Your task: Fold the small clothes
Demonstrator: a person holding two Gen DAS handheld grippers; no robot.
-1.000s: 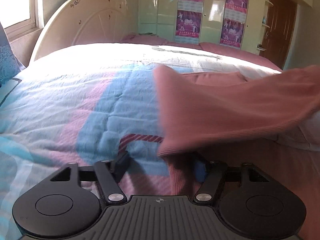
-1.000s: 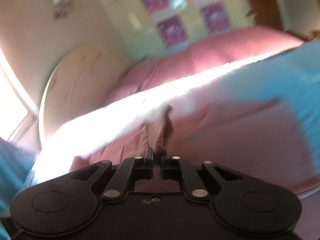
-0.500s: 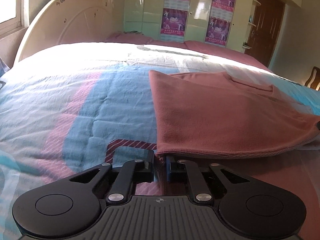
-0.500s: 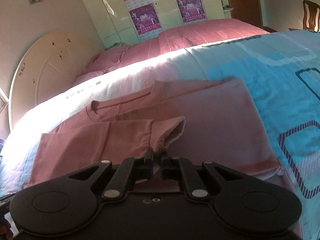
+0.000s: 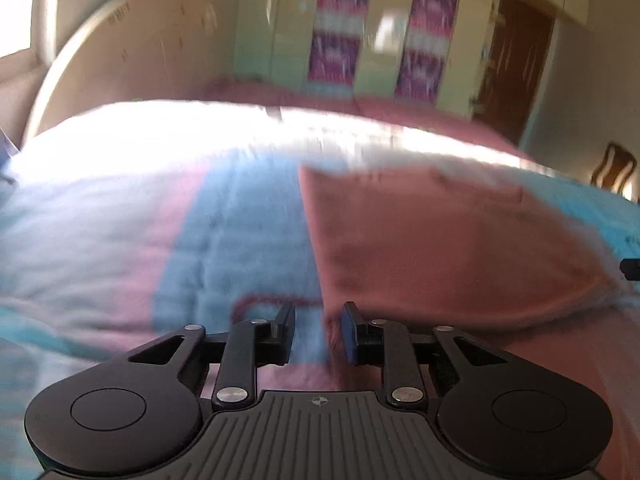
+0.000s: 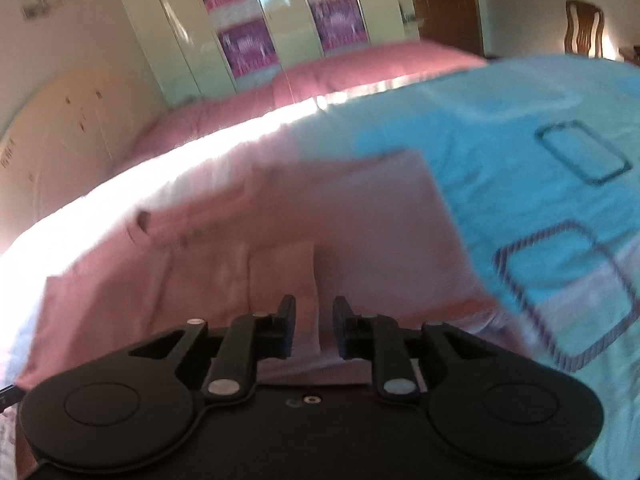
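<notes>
**A:** What is nearest in the left wrist view?

**B:** The left gripper [image 5: 318,332], black, low in the frame. Its jaws are opening, with a clear gap between them. The near corner of a pink T-shirt [image 5: 440,248] lies in that gap, and the pads do not press on it.

**A:** And in the right wrist view?

**B:** The right gripper [image 6: 314,328] is the same: jaws opening, a gap between them. A folded-over sleeve of the T-shirt [image 6: 288,268] lies just ahead of the gap, loose. Nothing is pinched.

**A:** Where is the shirt?

**B:** It lies flat on a quilt [image 5: 120,232] patterned in blue, pink and white, spread over a bed. One side is folded inward. The collar [image 6: 140,220] points away from the grippers.

**A:** What is beyond it?

**B:** A band of bright sunlight across the quilt, then pink bedding [image 6: 360,68], a rounded cream headboard [image 5: 140,52], and pale green wardrobe doors with purple posters [image 6: 244,44]. A brown door [image 5: 516,60] and a wooden chair [image 6: 582,28] stand to the right. Both views are blurred.
</notes>
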